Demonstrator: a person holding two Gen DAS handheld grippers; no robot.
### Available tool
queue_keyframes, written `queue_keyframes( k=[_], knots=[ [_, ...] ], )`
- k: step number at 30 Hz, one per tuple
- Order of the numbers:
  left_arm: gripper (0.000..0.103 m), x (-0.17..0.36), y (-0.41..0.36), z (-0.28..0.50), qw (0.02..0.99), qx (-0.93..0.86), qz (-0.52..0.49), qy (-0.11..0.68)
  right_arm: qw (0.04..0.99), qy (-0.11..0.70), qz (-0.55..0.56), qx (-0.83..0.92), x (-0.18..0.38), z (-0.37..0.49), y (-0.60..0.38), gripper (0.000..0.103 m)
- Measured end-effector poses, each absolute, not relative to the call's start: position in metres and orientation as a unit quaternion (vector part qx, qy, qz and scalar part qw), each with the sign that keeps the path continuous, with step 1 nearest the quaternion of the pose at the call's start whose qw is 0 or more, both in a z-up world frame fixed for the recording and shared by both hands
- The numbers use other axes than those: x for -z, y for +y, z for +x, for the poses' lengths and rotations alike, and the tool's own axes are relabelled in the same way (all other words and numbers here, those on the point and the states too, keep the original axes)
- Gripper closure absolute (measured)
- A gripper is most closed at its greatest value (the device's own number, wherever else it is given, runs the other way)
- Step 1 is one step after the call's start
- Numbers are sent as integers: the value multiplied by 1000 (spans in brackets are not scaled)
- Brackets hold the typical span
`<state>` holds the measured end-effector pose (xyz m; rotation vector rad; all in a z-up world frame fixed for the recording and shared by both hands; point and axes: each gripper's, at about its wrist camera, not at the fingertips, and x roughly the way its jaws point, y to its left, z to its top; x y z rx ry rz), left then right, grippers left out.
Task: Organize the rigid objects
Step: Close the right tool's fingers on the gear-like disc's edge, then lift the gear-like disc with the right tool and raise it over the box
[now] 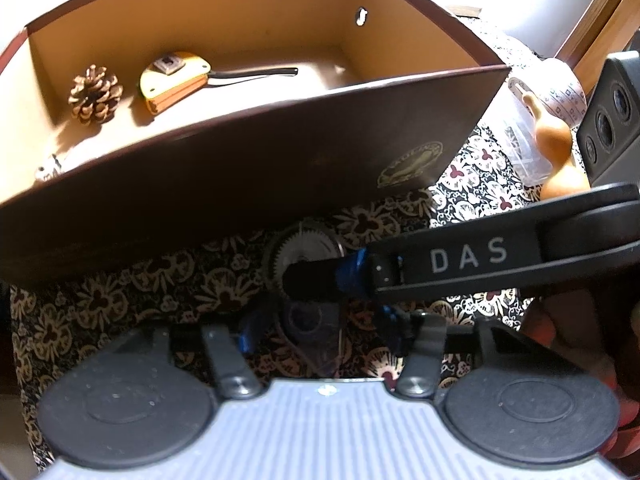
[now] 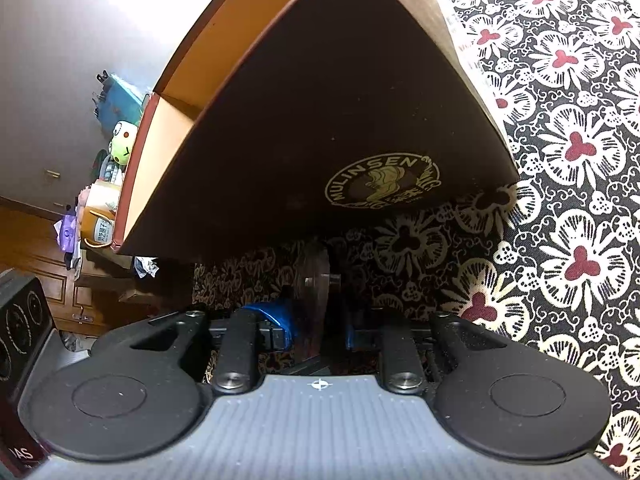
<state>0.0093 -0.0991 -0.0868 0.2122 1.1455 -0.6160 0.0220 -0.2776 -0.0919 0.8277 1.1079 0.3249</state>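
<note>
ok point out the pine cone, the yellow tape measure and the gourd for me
pine cone (image 1: 95, 94): left wrist view, middle of its scales, inside the box.
yellow tape measure (image 1: 172, 80): left wrist view, on its yellow case, beside the pine cone.
gourd (image 1: 554, 136): left wrist view, on its narrow waist, outside the box.

Home: floral tablecloth (image 2: 568, 128), wooden cabinets (image 2: 36, 256), plush frog (image 2: 122, 146).

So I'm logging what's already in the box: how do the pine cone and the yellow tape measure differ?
The pine cone is brown, scaly and rounded; the tape measure is smooth, yellow and flat-sided. The tape measure has a dark strap trailing toward the box's middle; the pine cone has nothing attached. The pine cone sits nearer the left wall. Both rest on the tan floor of the box.
</note>
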Motion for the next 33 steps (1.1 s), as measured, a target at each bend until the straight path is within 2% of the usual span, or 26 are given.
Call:
queue_keyframes(
  k=[11, 14, 16, 33],
  knots=[
    [52, 88, -102, 7, 794, 274, 104, 533, 755, 512, 378, -158, 93, 26, -281, 101],
    [58, 88, -102, 6, 795, 270, 106, 533, 755, 513, 377, -160, 92, 28, -283, 101],
    [67, 87, -101, 6, 796, 266, 105, 533, 756, 511, 377, -158, 92, 27, -286, 101],
    [66, 79, -111, -10, 805, 252, 100, 528, 757, 513, 364, -176, 86, 16, -298, 100]
  ],
)
